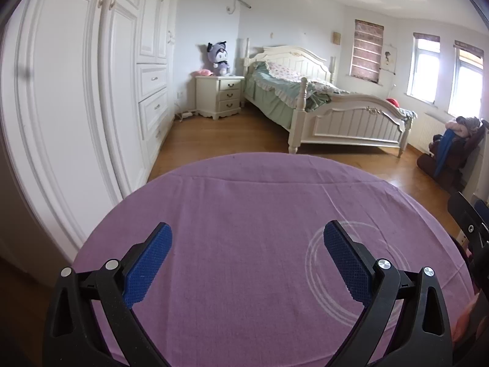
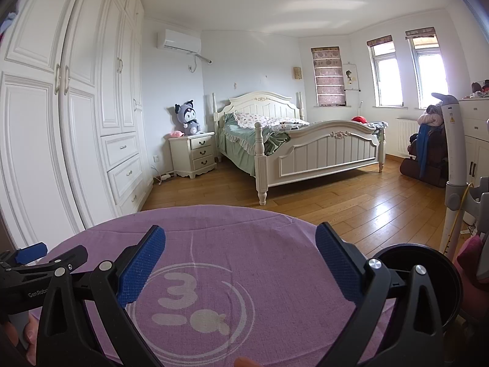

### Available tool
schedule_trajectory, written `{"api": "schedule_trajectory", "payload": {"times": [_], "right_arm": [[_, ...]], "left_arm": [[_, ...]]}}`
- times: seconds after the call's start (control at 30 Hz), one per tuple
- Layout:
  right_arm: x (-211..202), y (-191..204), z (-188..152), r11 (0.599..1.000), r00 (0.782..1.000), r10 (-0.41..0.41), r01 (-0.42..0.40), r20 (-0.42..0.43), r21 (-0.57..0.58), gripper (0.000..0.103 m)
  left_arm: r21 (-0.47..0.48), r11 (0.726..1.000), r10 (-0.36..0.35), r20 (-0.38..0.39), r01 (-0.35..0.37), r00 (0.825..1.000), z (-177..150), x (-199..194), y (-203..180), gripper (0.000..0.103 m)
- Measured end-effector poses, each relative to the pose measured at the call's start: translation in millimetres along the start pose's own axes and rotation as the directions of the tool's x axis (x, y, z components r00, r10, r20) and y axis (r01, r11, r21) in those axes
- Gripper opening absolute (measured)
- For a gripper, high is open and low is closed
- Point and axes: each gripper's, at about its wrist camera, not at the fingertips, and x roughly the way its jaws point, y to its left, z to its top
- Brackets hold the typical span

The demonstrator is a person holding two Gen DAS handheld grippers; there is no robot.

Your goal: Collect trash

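While no trash shows on the purple tablecloth (image 1: 244, 214), only the right wrist view shows the black bin (image 2: 428, 263) at the table's right edge. Left gripper (image 1: 247, 263) and right gripper (image 2: 241, 263) hover over the cloth, jaws spread, empty. Beyond: bed (image 2: 305, 140), wardrobe (image 1: 76, 91).

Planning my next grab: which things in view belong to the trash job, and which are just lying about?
Job:
left gripper, open
right gripper, open
black bin beside the table
No trash visible on the purple tablecloth

Lying about:
plush toy
nightstand
bed
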Motion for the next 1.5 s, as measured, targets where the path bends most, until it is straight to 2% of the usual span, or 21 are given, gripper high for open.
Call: {"api": "schedule_trajectory", "payload": {"times": [1.5], "right_arm": [[-1.2,0.9,0.2,1.000,1.000,0.000,0.000,-0.001,0.003,0.098]], "left_arm": [[0.024,1.000,-0.005,0.000,0.005,1.000,-3.3,-3.2,-1.0,0.098]]}}
